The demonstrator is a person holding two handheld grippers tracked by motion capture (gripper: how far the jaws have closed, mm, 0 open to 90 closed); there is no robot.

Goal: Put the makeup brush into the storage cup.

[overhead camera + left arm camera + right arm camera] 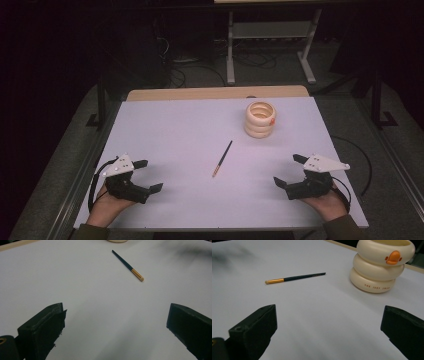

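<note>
Dark green with a gold ferrule, a slim brush point(222, 158) lies alone mid-table on the white table cover point(175, 130), its long axis running diagonally, gold end toward the person and dark tip toward the cream ringed holder point(260, 119) at the far right. It looks light, stiff and thin, apt to roll, best pinched across the handle near mid-length. The left gripper point(148, 175) and right gripper point(288, 171) rest near the front edge, jaws spread wide and empty.
</note>
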